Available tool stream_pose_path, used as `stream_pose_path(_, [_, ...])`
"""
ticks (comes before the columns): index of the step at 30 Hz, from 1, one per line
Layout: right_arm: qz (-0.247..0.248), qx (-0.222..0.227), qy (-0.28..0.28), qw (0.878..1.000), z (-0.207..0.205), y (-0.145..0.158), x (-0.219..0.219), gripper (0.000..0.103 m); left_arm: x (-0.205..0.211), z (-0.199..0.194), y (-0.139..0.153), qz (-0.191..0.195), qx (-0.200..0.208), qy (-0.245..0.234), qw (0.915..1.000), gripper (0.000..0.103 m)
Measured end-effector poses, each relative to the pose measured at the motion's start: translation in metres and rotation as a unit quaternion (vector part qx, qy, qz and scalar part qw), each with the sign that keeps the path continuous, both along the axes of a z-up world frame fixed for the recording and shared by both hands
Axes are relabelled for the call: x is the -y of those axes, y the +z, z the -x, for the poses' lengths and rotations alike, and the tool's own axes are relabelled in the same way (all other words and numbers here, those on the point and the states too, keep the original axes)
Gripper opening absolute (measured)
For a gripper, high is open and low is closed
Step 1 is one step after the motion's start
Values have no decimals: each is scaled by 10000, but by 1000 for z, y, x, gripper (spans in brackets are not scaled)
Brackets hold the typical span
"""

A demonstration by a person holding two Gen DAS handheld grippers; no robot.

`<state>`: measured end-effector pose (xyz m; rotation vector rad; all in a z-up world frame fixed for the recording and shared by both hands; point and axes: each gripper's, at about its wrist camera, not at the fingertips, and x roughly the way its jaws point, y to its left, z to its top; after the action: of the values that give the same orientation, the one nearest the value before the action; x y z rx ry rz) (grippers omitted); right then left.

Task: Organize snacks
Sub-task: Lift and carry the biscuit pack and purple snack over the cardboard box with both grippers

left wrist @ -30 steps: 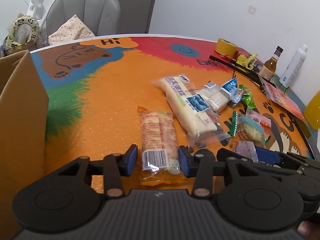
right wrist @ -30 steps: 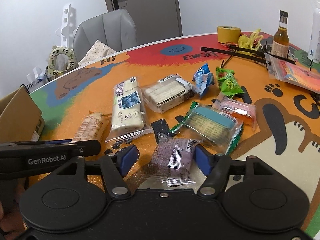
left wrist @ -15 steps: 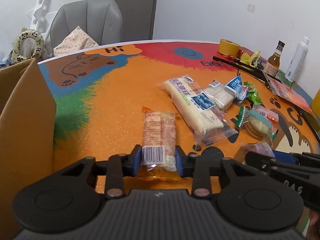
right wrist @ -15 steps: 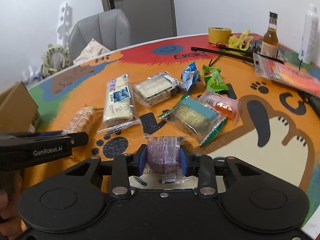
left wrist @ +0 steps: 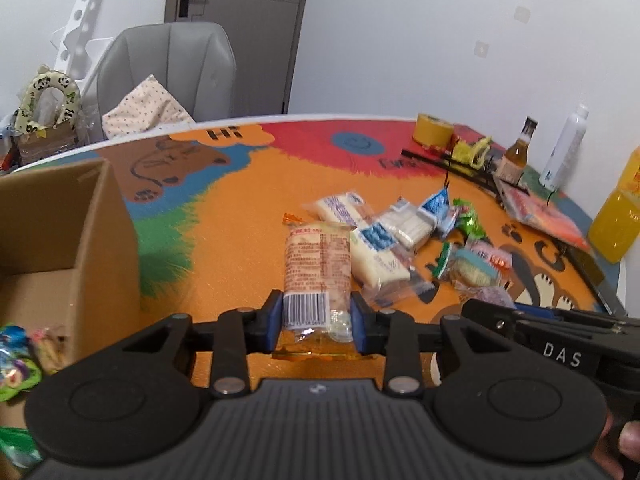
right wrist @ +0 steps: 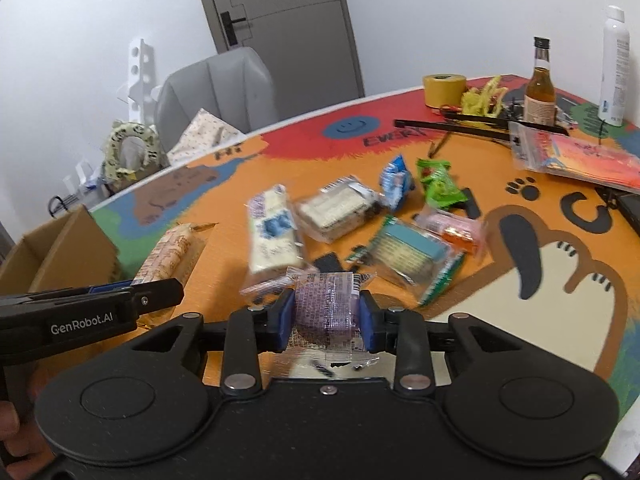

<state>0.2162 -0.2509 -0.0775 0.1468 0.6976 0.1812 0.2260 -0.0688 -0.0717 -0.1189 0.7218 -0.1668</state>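
My left gripper is shut on the near end of a long orange-printed cake packet, lifted off the table with its far end pointing away. My right gripper is shut on a small purple snack packet, also raised. More snacks lie on the colourful table: a white blueberry cake bar, a clear biscuit pack, a teal-and-green cracker pack, a pink packet, a blue sachet and a green sachet. An open cardboard box at the left holds a few snacks.
Yellow tape roll, a brown bottle, a white spray bottle, a red zip bag and a black rod crowd the far right. An orange juice bottle stands at the right edge. A grey chair sits behind the table.
Both grippers closed on their packets, the left on the orange cake packet and the right on the purple one, then rose with them off the table.
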Motion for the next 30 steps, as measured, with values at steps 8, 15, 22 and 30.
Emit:
stream_pose_path(8, [-80, 211, 302, 9993, 9, 24, -23, 31, -22, 14, 28, 46, 170, 107, 9998, 33])
stream_pose_path(15, [-112, 427, 587, 9973, 15, 40, -50, 31, -44, 31, 50, 84, 359, 219, 9991, 33])
stream_pose_path(22, [-134, 574, 887, 9943, 18, 51, -77, 31, -70, 48, 66, 44, 521, 450, 9976, 33])
stream_pose_path(30, [-158, 703, 1223, 9899, 23, 61, -106, 31, -102, 61, 72, 33, 589, 777, 9952, 33])
